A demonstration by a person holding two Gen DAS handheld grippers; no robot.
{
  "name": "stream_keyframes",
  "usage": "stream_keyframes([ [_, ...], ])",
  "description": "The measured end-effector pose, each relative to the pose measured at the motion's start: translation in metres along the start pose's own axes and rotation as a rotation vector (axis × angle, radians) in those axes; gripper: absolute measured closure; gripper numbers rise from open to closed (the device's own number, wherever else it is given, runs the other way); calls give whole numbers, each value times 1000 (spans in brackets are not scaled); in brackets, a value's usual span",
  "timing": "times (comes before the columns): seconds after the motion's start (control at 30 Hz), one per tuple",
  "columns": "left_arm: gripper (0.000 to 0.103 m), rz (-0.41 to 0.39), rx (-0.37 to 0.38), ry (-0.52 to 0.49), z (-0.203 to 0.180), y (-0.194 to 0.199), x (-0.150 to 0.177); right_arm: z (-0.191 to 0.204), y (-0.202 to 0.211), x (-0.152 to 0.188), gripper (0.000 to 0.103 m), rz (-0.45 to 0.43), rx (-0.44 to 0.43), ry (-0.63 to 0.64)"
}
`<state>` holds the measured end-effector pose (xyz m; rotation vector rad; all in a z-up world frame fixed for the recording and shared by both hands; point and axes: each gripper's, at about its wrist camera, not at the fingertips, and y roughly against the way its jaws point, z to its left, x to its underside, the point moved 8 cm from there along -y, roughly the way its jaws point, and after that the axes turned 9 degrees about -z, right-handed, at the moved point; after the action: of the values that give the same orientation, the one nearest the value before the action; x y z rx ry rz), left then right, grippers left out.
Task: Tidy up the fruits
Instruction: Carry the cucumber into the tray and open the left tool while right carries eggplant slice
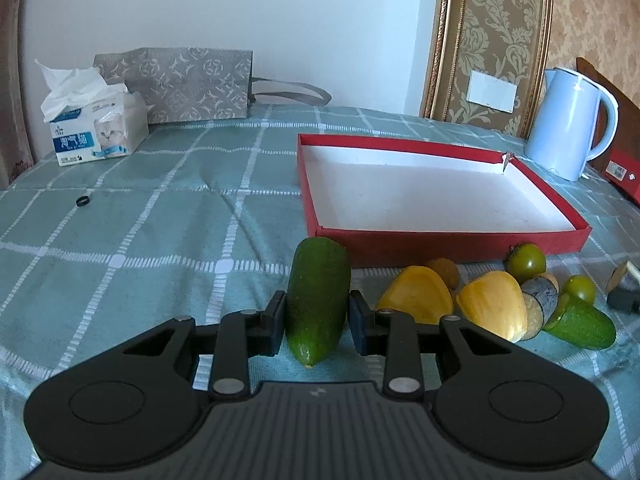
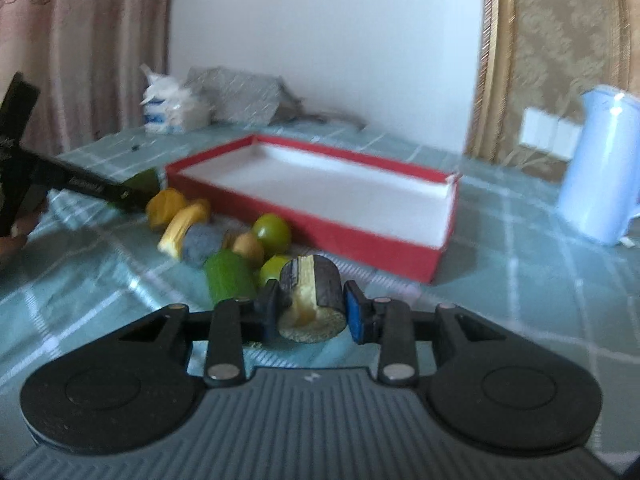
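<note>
Left wrist view: left gripper clamps a green cucumber half; its underside is hidden. Beyond, the shallow red cardboard box holds nothing.

Right wrist view, blurred: right gripper grips a dark-skinned, pale-fleshed eggplant chunk before that box.

Right wrist view blurred; kettle cut by right edge, tissue box print unreadable.

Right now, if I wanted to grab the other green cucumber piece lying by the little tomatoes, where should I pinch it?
Probably pinch the cucumber half across its rounded middle, coming from above. It lies flat on the tablecloth, with the eggplant slice crowding its cut end.
</note>
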<state>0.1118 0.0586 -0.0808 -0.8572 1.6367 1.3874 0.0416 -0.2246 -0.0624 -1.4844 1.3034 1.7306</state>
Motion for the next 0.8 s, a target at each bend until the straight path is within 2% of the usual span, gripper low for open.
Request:
stream_keyframes([
  [0.1,71,-32,2,14,2,6,-5,-7,1,-11,71,-50,79,-17],
  [0.27,71,-68,37,50,0,12,-24,-31,-8,-30,71,-124,191,-119],
  [0.33,71,-77,45,38,-7,5,-36,-42,-13,-33,71,-137,218,-179],
  [0.43,71,-82,59,4,-23,-14,-54,-52,-12,-32,71,-153,279,-182],
  [0.53,71,-57,80,-14,-40,-41,-66,-58,-13,-28,71,-150,313,-187],
  [0.6,71,-32,68,-41,-50,-61,-69,-60,-14,-25,71,-139,312,-205],
  [0.8,71,67,29,-49,-55,-107,-57,-60,-18,-20,71,-122,324,-188],
])
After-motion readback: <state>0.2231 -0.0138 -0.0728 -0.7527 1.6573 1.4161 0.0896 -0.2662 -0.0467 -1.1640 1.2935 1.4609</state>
